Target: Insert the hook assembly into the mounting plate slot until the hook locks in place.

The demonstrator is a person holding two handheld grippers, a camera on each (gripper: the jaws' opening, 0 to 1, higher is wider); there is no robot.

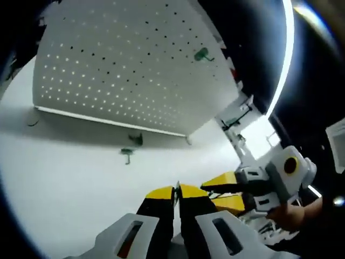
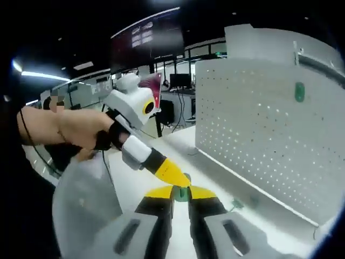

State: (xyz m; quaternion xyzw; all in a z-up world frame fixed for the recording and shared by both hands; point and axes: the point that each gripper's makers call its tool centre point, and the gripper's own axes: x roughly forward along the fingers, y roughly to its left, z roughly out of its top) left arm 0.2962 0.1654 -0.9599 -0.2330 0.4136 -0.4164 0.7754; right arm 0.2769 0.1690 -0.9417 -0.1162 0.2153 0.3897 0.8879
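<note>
My left gripper [image 1: 176, 190] sits nearest in the left gripper view, its yellow-tipped fingers [image 1: 159, 194] pressed together with nothing between them. Just to its right my right gripper [image 1: 229, 189] comes in sideways, a hand [image 1: 291, 216] behind it.

In the right gripper view my right gripper [image 2: 180, 192] has its fingers [image 2: 200, 192] clamped on a small green hook [image 2: 182, 194], of which I see little more than a sliver between the yellow tips; I cannot tell its long axis from here. My left gripper [image 2: 175, 175] reaches in from the left, its tip touching the same spot, with my hand [image 2: 75, 129] around its handle.

Further out on the white tabletop [image 1: 70, 172] lies a second green hook [image 1: 127, 155], its stem running toward me and its bent end nearer the board. Another green hook [image 2: 235, 204] lies on the tabletop close to the board's foot.

Beyond stands the white pegboard [image 1: 124, 70], upright, its lower edge on the tabletop. One green hook [image 1: 201, 54] is already seated high on it, its prong pointing out from the face; it shows as a green tab [image 2: 299, 91] in the right gripper view.
</note>
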